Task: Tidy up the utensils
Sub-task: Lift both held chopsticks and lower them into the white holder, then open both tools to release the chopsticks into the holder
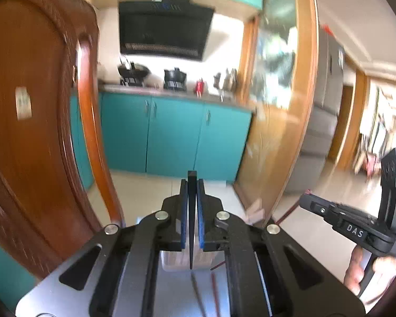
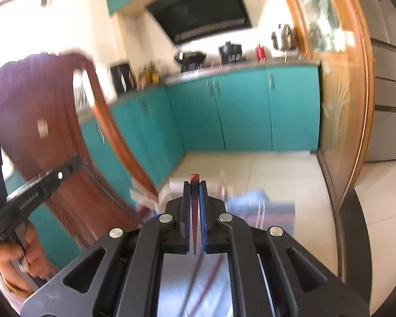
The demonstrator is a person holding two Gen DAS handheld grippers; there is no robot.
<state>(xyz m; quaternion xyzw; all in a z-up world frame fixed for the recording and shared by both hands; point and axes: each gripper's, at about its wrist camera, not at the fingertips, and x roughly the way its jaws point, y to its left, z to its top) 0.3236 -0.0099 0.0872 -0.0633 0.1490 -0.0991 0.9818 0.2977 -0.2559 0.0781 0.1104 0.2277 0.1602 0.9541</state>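
A run of teal base cabinets (image 1: 171, 134) filled the far wall under a grey countertop (image 1: 171, 92), with a black range hood (image 1: 166, 30) above and a carved brown wooden chair back (image 1: 34, 111) close on the left. The left gripper (image 1: 192, 185) was held up level toward the cabinets, its blue-padded jaws pressed together on a thin dark chopstick (image 1: 191, 219) that stood up between them; a clear plastic container (image 1: 182, 260) and two more loose sticks showed blurred below it. The right gripper (image 2: 195, 185) was likewise closed, clamping a thin reddish chopstick (image 2: 194, 227) between its pads, above a blurred blue cloth (image 2: 250, 200)
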